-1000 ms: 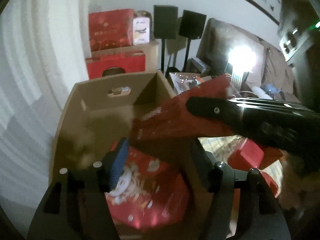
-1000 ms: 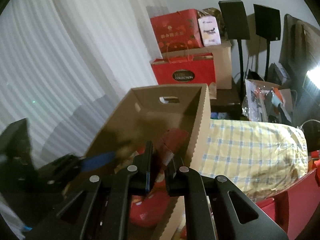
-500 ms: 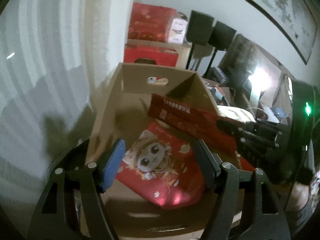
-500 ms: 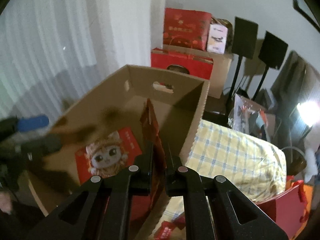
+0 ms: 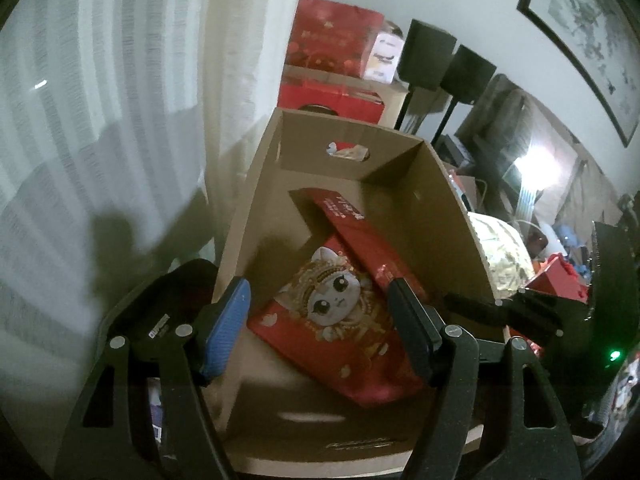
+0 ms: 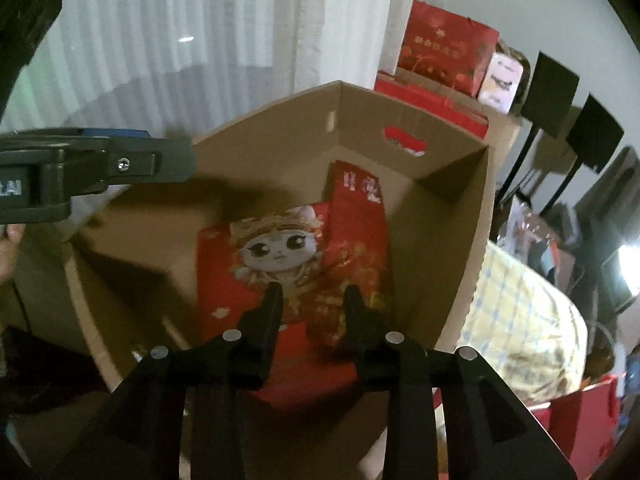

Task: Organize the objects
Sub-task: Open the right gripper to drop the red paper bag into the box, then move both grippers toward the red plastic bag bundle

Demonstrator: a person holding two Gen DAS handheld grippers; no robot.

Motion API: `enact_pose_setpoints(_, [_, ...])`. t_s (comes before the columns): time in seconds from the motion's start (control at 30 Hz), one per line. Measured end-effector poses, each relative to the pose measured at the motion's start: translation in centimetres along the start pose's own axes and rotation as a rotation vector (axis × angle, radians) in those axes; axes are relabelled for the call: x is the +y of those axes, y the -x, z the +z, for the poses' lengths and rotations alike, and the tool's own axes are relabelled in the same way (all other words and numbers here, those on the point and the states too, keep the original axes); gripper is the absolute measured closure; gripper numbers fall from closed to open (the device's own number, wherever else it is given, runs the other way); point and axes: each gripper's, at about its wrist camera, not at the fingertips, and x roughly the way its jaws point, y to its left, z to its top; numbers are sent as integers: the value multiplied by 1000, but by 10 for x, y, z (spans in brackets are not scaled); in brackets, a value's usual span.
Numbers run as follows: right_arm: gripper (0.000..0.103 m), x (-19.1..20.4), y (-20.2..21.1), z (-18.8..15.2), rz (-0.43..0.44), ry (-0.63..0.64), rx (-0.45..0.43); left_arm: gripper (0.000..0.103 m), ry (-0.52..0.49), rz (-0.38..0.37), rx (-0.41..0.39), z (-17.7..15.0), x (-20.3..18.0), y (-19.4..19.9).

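Both my grippers were over the open brown cardboard box (image 5: 352, 208) with the hand-hole cut in its far wall.

Left gripper (image 5: 320, 328): jaws spread wide, nothing between them. Blue-padded finger (image 5: 226, 326) sat at the box's left wall, black finger (image 5: 412, 332) over the interior.

Right gripper (image 6: 312, 300): jaws parted, nothing gripped, tips hovering above the packets inside the box.

Inside the box:
- flat red packet with a cartoon cat face in a gold headdress (image 6: 276, 256) lay on the floor, face up.
- long narrow red packet with gold lettering (image 6: 356, 220) lay on top of the cat packet's right edge, its far end near the far wall. In the left view it ran diagonally from the middle of the box toward the right wall (image 5: 352, 232). It touched neither gripper.

From the right view, the left gripper (image 6: 100, 168) showed at the box's left rim.

Around the box: white pleated curtain (image 5: 120, 100) on the left, yellow checked cloth bundle (image 6: 520, 312) just right of the box, stacked red gift boxes (image 6: 444, 56) and two black speakers on stands (image 5: 444, 64) behind it.
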Motion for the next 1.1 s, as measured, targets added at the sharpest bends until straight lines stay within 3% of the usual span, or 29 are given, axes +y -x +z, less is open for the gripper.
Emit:
enact_pose_setpoints(0.17, [69,-15,16,-2,38,-100,-10,26,12,-5,-2,1,2,3])
enact_pose_setpoints(0.3, [55,-30,38,-6,45,-159,-46,21,10,-6,-4,-1,0,4])
enact_pose_setpoints(0.43, [49,-44,58,-9,45,-213,-70,21,-6,-9,1,-3,-7,4])
enact_pose_setpoints(0.7, [25,-70,94,-24,-21,-282,-110,21,-84,-16,-15,-7,-36,12])
enact_pose_setpoints(0.83, [23,-83,109,-36,-60,-306,-114,21,-109,-47,-19,-12,-51,15])
enact_pose_setpoints(0.87, [23,-86,113,-40,-69,-315,-116,16,-116,-56,-16,-14,-56,14])
enact_pose_setpoints(0.9, [22,-89,116,-43,-76,-324,-118,2,-122,-65,-15,-16,-60,14])
enact_pose_setpoints(1.1, [19,-106,136,-68,-130,-376,-121,0,-168,-105,-27,-28,-90,16])
